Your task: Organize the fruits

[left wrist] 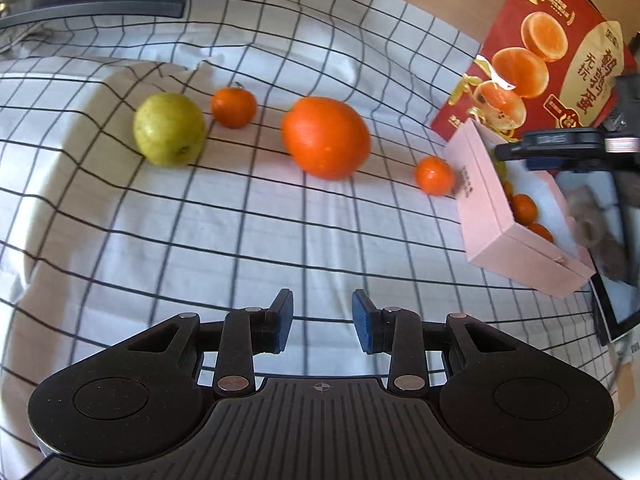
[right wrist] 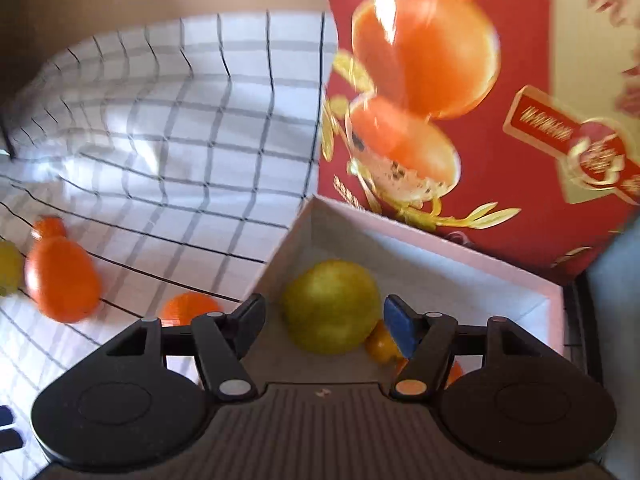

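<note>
On my left wrist view, the left gripper (left wrist: 322,322) hangs over the checked cloth (left wrist: 120,240) with its jaws apart and nothing between them. Above it in the frame, well apart from the pads, a green pear (left wrist: 169,129), a small mandarin (left wrist: 233,107), a big orange (left wrist: 326,137) and a second small mandarin (left wrist: 433,175) lie in a row — the last one just beside the wall of the pink box (left wrist: 486,216) at the right. Inside this box I see some small orange fruits. A red carton (left wrist: 532,56) stands behind it.

On my right wrist view, the right gripper (right wrist: 326,326) is over the same box (right wrist: 440,256), jaws wide apart — a yellow-green pear (right wrist: 331,306) lies on the box floor, between the two pads. Whether they touch it I cannot tell.
</note>
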`<state>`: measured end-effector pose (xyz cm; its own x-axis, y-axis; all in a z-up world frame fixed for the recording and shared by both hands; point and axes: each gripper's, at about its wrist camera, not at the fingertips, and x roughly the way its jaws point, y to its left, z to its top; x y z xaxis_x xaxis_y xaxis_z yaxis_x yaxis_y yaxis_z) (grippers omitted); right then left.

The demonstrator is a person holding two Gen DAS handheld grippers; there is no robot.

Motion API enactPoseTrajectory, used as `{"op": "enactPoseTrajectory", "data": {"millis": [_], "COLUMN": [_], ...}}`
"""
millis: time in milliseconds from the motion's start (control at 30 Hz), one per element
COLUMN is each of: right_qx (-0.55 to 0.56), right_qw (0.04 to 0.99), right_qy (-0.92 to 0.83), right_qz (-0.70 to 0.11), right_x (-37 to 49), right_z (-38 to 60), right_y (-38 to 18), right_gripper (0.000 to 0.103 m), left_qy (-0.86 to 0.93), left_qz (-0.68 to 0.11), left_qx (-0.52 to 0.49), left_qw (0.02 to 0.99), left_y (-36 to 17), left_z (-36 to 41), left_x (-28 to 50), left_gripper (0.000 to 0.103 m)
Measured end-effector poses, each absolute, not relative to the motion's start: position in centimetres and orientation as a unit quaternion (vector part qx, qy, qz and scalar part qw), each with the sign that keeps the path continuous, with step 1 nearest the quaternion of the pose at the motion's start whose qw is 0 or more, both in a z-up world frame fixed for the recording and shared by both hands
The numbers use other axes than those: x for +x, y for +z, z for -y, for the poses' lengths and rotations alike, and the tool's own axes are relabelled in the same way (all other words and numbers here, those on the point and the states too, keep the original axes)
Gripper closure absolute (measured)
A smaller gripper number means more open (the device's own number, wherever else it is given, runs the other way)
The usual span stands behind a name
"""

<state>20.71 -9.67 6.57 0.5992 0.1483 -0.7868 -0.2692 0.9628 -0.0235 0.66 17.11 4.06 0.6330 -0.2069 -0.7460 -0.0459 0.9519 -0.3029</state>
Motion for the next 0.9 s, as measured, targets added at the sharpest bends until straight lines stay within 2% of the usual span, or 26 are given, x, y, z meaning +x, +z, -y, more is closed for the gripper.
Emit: {"op": "enactPoseTrajectory", "data": {"millis": [233,567,733,900], "right_qx": [-0.054,-0.036,0.01,-0.009], "right_qw": [0.921,0.915,0.906,0.905], "right_qy": [0.132,0.139,0.117,0.113], "right_qz": [-0.362,-0.377,-0.406,-0.41], "right_x": [12.4,3.6,1.4,0.3], "right_z": [8.0,4.6,4.7,4.3], "right_y": [10.5,7.4,4.9,4.5], "right_gripper": [0.024,0.024,0.024,0.024], "left_qy": [0.015,0.069,-0.02,-0.04], "left_qz": [-0.41,-0.354,-0.358,-0.399], "left_qx": [-0.151,-0.158,-0.074,-0.004], "left_qw": [0.899,0.919,0.931,0.916], "left_y": [4.0,7.3,10.1,9.3], "left_z": [-20.1,-26.5,-25.2,-23.9], "left_x": [0.6,3.4,9.2,15.3], "left_gripper": [0.067,0.067,0.067,0.065]}}
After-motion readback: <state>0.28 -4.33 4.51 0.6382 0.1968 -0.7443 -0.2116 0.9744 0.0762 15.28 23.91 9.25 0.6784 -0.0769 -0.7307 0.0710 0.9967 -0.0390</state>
